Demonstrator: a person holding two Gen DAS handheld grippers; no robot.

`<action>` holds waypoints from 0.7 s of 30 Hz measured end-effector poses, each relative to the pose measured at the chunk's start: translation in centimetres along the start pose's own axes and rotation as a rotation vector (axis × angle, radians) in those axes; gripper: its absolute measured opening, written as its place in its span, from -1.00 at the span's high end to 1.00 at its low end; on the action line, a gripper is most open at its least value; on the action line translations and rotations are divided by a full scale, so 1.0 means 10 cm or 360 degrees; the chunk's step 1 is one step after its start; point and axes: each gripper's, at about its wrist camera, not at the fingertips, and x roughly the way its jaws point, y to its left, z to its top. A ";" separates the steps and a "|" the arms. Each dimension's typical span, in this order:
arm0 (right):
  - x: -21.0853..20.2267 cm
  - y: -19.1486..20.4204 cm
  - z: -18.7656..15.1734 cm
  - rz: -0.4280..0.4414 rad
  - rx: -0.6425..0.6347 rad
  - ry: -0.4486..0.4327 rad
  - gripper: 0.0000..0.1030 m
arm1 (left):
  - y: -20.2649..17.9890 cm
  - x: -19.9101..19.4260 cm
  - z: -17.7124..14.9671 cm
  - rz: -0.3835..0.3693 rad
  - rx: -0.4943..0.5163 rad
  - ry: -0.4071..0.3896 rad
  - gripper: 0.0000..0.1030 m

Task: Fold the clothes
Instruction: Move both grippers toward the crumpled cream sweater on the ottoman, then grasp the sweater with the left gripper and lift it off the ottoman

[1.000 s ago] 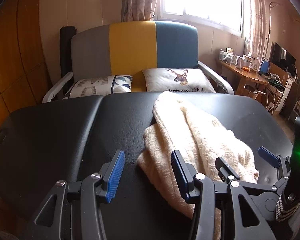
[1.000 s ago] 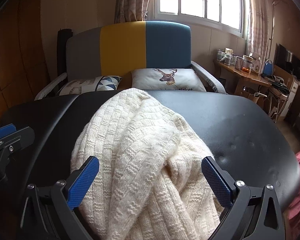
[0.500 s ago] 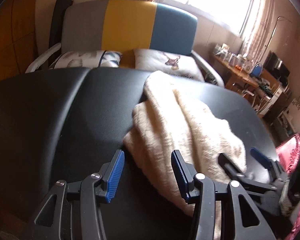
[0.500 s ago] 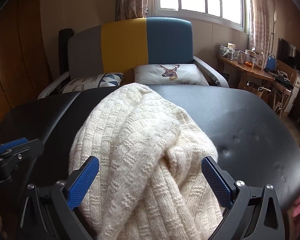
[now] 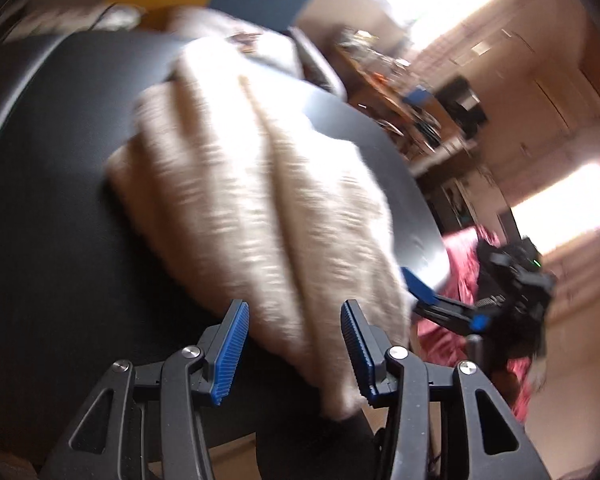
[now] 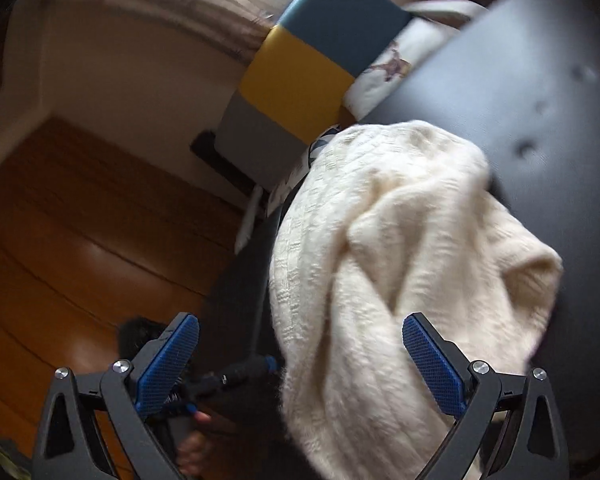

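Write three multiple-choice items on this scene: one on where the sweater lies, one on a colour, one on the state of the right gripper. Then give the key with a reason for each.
1. Where does the sweater lie?
A. on the black table
B. on the wooden floor
C. on the sofa

2. What colour are the pads of the left gripper?
A. red
B. blue
C. green

3. How is the right gripper?
A. shut on the sweater
B. shut on nothing
C. open

Key: 1 A, the cream knit rests bunched on the black surface. 2 B, both ribbed pads are blue. 3 C, its jaws stand wide apart with the sweater's near edge between them, unclamped.
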 end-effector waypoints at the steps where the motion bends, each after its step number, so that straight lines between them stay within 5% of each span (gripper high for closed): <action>1: -0.04 -0.05 0.01 0.0018 0.0034 -0.0001 -1.00 | -0.09 0.00 0.01 -0.0004 0.0036 0.0007 0.05; 5: -0.13 -0.21 0.00 0.0096 0.0165 -0.0009 -1.00 | -0.41 -0.01 0.05 0.0076 0.0198 0.0015 0.07; 13: -0.17 -0.43 0.07 0.0214 0.0351 -0.0013 -1.00 | -0.37 0.25 0.23 0.0295 0.0252 0.0142 0.10; 21: -0.01 -0.45 0.32 0.0069 0.0289 -0.0061 -1.00 | -0.31 0.36 0.26 0.0423 0.0294 0.0182 0.14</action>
